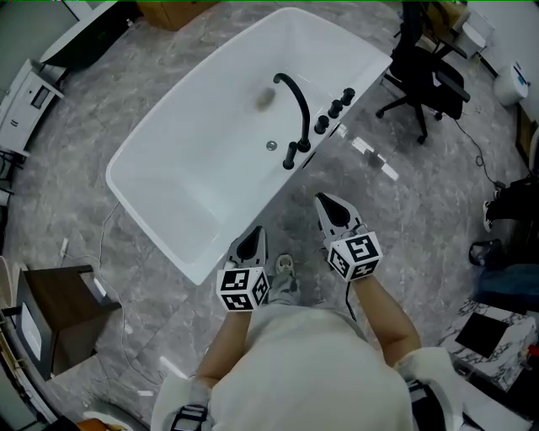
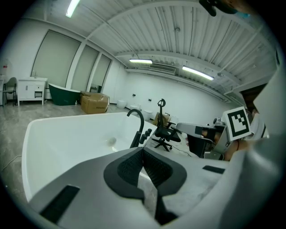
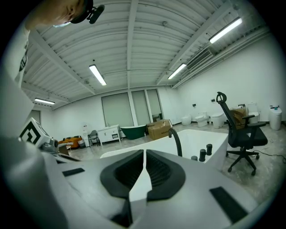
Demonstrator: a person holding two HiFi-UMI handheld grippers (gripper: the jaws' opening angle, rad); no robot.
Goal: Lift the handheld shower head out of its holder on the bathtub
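A white bathtub (image 1: 194,160) lies on the floor ahead of me in the head view. On its near right rim stands a black arched faucet (image 1: 295,101). Beside it a short black upright piece (image 1: 290,156), apparently the handheld shower head, sits in its holder, and three black knobs (image 1: 335,108) follow along the rim. My left gripper (image 1: 255,234) is shut and holds nothing, just short of the tub's near edge. My right gripper (image 1: 322,202) is also shut and holds nothing, over the floor below the faucet. The faucet (image 2: 136,120) shows beyond the left jaws, and the faucet (image 3: 177,139) beyond the right ones.
A black office chair (image 1: 421,76) stands to the right of the tub. White strips (image 1: 375,156) lie on the floor near the knobs. A brown cabinet (image 1: 59,311) is at the left, a cardboard box (image 1: 173,10) beyond the tub, and bags and cables (image 1: 505,244) at the right.
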